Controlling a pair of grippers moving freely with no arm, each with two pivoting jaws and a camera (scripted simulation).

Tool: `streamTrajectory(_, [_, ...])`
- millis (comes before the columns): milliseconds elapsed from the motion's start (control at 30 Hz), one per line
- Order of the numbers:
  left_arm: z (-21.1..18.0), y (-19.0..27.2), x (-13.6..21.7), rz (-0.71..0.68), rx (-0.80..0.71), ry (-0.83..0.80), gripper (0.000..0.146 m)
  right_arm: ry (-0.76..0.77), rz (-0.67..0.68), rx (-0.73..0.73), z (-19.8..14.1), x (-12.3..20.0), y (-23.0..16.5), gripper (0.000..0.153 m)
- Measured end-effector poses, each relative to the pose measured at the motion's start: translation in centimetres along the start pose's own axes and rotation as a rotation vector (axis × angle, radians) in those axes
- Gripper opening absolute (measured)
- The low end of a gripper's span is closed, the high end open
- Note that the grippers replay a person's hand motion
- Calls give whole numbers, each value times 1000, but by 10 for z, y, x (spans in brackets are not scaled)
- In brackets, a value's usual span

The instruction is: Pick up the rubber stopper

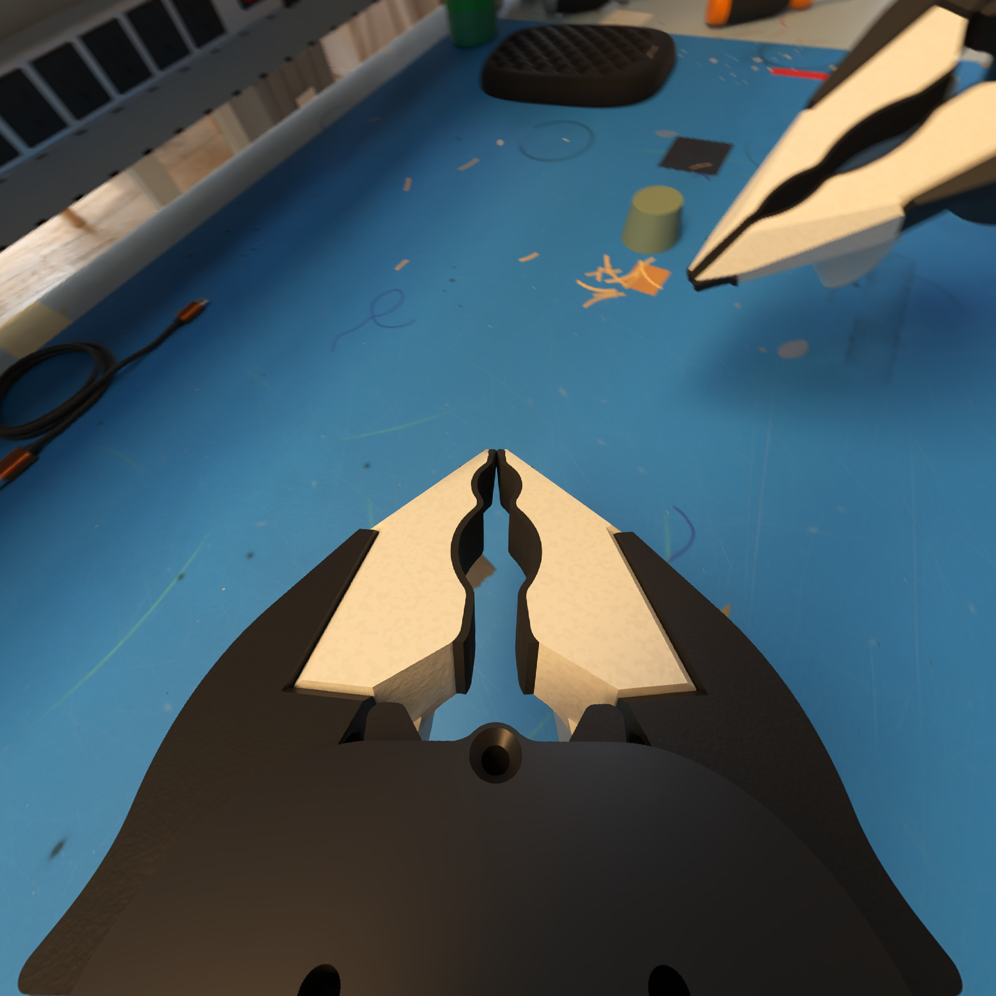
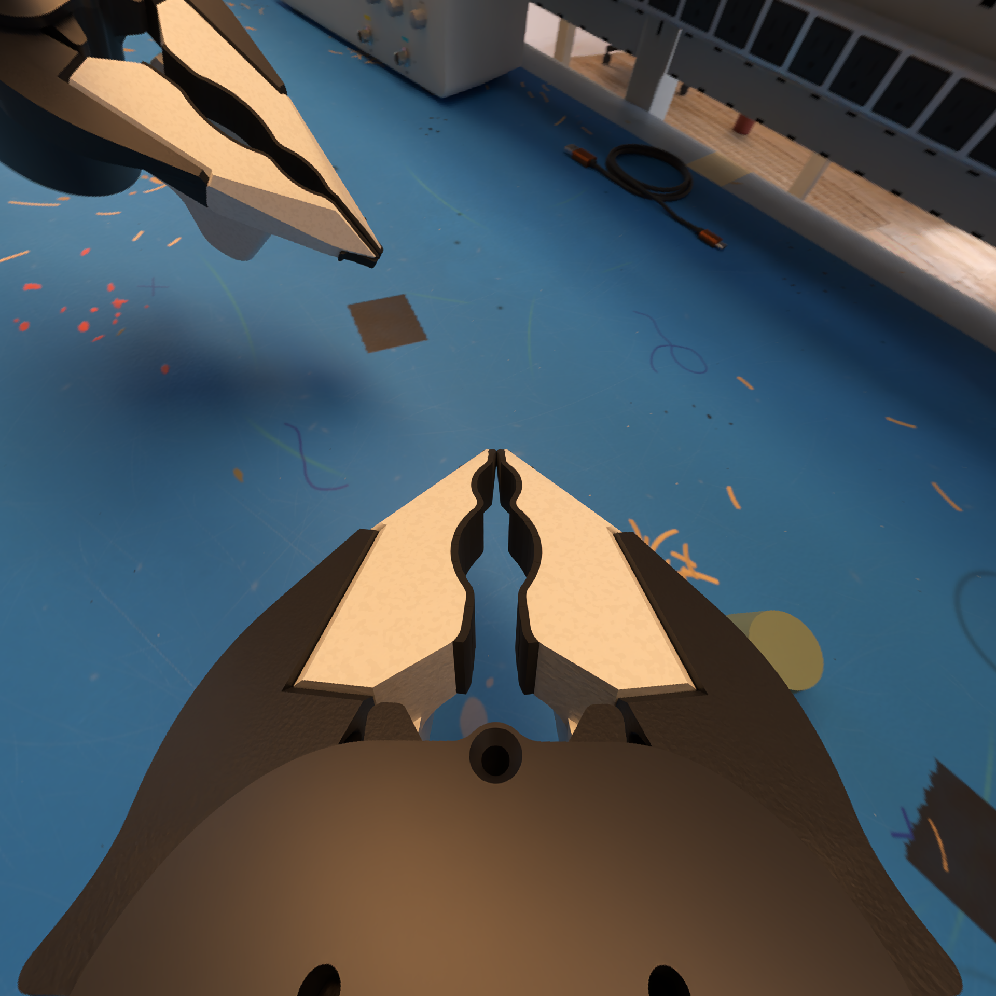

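The rubber stopper (image 1: 653, 220) is an olive-yellow tapered plug standing on the blue table (image 1: 323, 485), far ahead and to the right in the left wrist view. In the right wrist view the stopper (image 2: 784, 649) sits low at the right, beside and partly behind my right gripper's body. My left gripper (image 1: 496, 451) is shut and empty, well short of the stopper. My right gripper (image 2: 496, 451) is shut and empty. It also shows in the left wrist view (image 1: 711, 280), its tips just right of the stopper. The left gripper shows at the upper left of the right wrist view (image 2: 360, 257).
A black textured pad (image 1: 579, 64) and a green cup (image 1: 471, 21) lie at the far end. A coiled black cable (image 1: 54, 388) lies at the left edge. Dark tape squares (image 1: 695, 155), orange shavings (image 1: 620, 280), a white box (image 2: 431, 43) and a metal rack (image 2: 808, 81) are nearby.
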State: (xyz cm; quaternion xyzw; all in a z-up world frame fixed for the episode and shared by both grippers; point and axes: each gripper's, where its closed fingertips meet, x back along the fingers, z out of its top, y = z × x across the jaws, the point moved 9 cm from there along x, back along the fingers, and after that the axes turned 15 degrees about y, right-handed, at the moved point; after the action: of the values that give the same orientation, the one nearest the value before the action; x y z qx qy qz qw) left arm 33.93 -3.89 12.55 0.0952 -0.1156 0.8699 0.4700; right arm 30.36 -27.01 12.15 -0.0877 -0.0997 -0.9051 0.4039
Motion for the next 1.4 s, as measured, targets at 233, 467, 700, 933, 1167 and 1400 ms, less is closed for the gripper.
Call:
streamTrajectory(233, [12,-24,-25,152,49,20,0,35,-48,1,13,0,-3,0])
streamTrajectory(467, [-16,-44,-51,192,151,-68,0,108,-42,6,2,7,8,0])
streamTrajectory(700, [-32,-46,-54,215,162,-131,0,124,-88,-78,-10,17,24,0])
streamTrajectory(933, [-18,-44,-38,185,117,-29,0,123,-105,-91,-14,19,30,0])
streamTrajectory(1167, [8,-6,-34,-78,20,90,0,99,-95,-61,-21,15,31,0])
streamTrajectory(1400, [17,26,-35,-146,-54,104,0,-107,-231,155,-30,48,72,12])
